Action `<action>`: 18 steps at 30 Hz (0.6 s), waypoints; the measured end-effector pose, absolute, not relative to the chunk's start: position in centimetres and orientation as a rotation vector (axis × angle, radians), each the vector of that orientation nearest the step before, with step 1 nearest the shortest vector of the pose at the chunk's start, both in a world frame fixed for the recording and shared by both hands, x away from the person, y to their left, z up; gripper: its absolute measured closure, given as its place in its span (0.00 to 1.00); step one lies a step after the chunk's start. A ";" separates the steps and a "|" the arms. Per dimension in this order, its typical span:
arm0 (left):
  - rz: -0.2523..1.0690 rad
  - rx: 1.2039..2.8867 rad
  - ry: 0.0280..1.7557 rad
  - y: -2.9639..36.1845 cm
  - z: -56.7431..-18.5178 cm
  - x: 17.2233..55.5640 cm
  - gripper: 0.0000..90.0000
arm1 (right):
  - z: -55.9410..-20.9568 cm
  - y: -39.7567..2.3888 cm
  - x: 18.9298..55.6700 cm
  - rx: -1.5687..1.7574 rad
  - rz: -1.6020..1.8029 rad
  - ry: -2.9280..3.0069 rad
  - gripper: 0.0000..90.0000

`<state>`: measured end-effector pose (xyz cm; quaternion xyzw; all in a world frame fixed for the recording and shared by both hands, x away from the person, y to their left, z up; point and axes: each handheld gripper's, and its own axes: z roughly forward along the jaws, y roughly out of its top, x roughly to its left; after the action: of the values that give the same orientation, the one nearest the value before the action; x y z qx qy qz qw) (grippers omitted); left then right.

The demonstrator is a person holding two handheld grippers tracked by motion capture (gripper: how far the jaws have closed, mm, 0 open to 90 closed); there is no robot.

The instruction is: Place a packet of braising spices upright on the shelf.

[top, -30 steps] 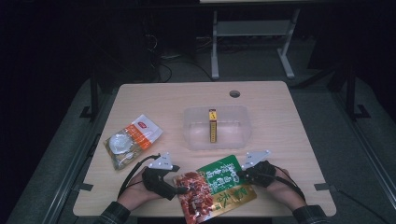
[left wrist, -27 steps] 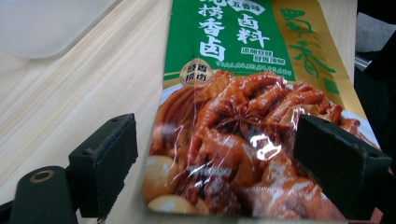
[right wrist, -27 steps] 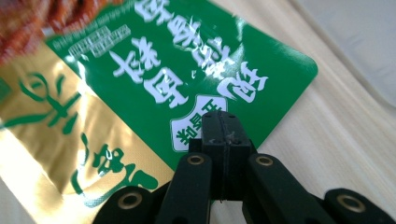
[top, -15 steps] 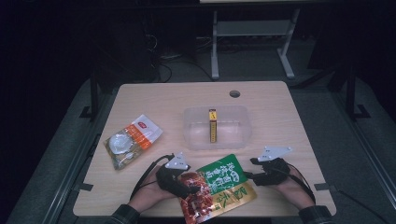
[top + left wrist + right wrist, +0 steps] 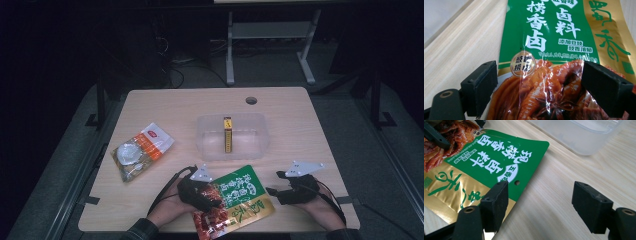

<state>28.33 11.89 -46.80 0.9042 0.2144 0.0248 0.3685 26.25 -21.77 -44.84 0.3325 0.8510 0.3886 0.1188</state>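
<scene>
Pouch handoff: left gripper takes over, right lets go

Snack bag (image 5: pixel 141 151) sits far left on the bench (image 5: pixel 310 130), untouched, well apart from the work. Left gripper (image 5: pixel 212 196) is over the red lower end of the sauce pouch (image 5: pixel 239 197); in the left gripper view its jaws stand spread on either side of the pouch's printed face (image 5: pixel 544 50), pads not pressing. Can't tell whether any part of the gripper bears down on the foil.

Pouch lies flat at the near edge, just in front of the clear tub (image 5: pixel 233 136), which holds a yellow box (image 5: pixel 227 135) on edge. Right gripper (image 5: pixel 272 191) is just off the pouch's green top corner, jaws just been opening, nothing between them; one pad overlaps the corner by the hang hole (image 5: pixel 517 182).

My read: the step is regripping to lift the pouch into the tub.
- Foil is slick and flat; slide an edge past the bench lip or tilt a jaw under it.
- Pinch the seam, not the filled belly.
- Keep the right gripper clear of the tub wall.
</scene>
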 end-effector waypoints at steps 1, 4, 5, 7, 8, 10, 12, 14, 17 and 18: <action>0.064 2.320 0.557 11.9 -46.8 28.4 0.15 | -44.9 -21.8 26.3 0.975 1.139 2.487 0.32; 0.074 2.330 0.529 11.9 -46.9 28.4 0.15 | -44.9 -21.8 26.4 0.973 1.136 2.489 0.32; 0.077 2.327 0.530 11.9 -46.9 28.4 0.15 | -44.9 -21.8 26.4 0.972 1.135 2.488 0.32; 0.078 2.322 0.535 11.9 -46.9 28.3 0.16 | -44.9 -21.9 26.4 0.974 1.137 2.483 0.32; 0.083 2.323 0.534 11.9 -46.9 28.3 0.17 | -44.9 -21.9 26.4 0.974 1.135 2.482 0.32; 0.093 2.324 0.522 12.2 -46.7 28.4 0.28 | -44.9 -22.0 26.4 0.979 1.133 2.480 0.32; 0.092 2.326 0.524 12.4 -46.6 28.4 0.38 | -44.9 -22.0 26.4 0.980 1.134 2.481 0.32; 0.098 2.337 0.517 12.3 -46.5 28.4 0.44 | -44.9 -21.9 26.4 0.978 1.134 2.482 0.32; 0.116 2.352 0.496 11.9 -46.4 28.0 0.56 | -44.9 -21.9 26.4 0.974 1.137 2.484 0.32; 0.123 2.361 0.484 11.8 -46.4 27.8 0.62 | -44.9 -21.9 26.5 0.976 1.139 2.484 0.32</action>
<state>27.81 11.78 -46.37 0.9142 0.1874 0.0476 0.3561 26.45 -21.91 -44.88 0.3339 0.8498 0.3898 0.1198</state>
